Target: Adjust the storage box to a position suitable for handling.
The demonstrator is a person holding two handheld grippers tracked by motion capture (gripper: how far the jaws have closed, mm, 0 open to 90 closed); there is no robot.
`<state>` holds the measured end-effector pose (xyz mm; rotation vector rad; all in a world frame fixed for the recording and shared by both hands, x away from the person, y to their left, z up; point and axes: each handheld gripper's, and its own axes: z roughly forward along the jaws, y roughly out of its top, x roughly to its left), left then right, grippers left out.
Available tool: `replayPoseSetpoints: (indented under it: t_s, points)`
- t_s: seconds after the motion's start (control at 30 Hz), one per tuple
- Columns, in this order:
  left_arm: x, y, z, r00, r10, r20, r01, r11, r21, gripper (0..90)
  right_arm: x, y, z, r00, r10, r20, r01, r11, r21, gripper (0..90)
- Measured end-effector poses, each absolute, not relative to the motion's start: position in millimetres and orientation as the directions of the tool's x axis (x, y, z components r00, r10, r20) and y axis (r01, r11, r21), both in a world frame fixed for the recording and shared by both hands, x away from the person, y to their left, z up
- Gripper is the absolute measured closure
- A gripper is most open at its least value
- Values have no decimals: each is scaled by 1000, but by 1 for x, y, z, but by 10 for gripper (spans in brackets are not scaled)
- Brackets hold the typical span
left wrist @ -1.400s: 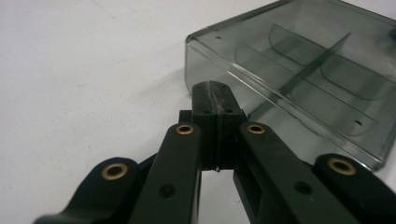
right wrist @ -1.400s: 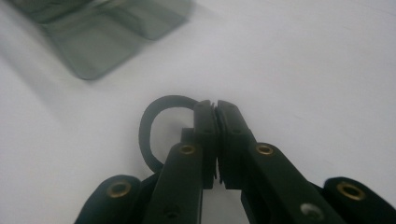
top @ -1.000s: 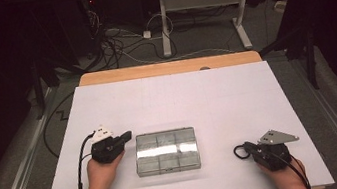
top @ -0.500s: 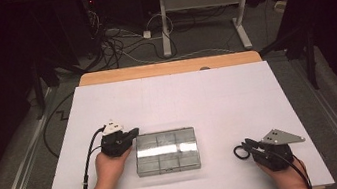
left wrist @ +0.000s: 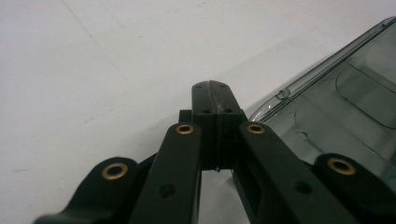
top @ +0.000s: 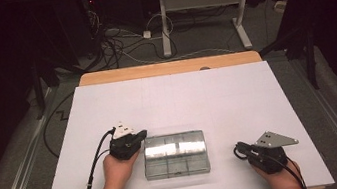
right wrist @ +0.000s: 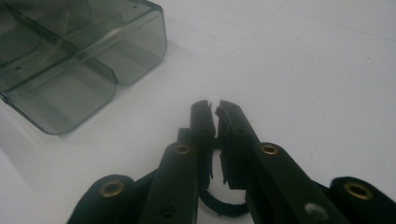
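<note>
White tabletop [top: 207,94] lies bare around the box [top: 175,155]; left claw [left wrist: 215,100] closed, right claw [right wrist: 215,112] nearly closed, both empty.

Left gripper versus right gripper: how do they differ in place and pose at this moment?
The left gripper sits against the clear compartment box's left far corner; the right gripper rests apart from the box, off its right side. The left's jaws meet flush; the right's, having just been closing, show a hairline gap at the tips. Both are black, hand-held, shut on nothing, over the white table.

I can't tell what's in the clear compartment box [top: 175,154] (glare on lid); both gripper views crop it.
</note>
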<state>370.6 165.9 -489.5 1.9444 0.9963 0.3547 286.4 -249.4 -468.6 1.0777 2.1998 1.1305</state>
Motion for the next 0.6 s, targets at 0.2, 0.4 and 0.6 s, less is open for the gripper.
replayPoseSetpoints:
  t_s: [0.2, 0.4, 0.6]
  points:
    - [371, 167, -490, 642, 752, -149, 508, -272, 818, 878, 285, -240, -470, -629, 777, -22, 427, 369, 826, 900]
    - [355, 183, -486, 650, 748, -131, 484, -275, 831, 877, 282, -227, -469, -665, 747, -16, 400, 374, 837, 900]
    - [322, 199, -487, 681, 720, -133, 478, -299, 826, 877, 282, -214, -469, -690, 724, -13, 382, 379, 843, 900]
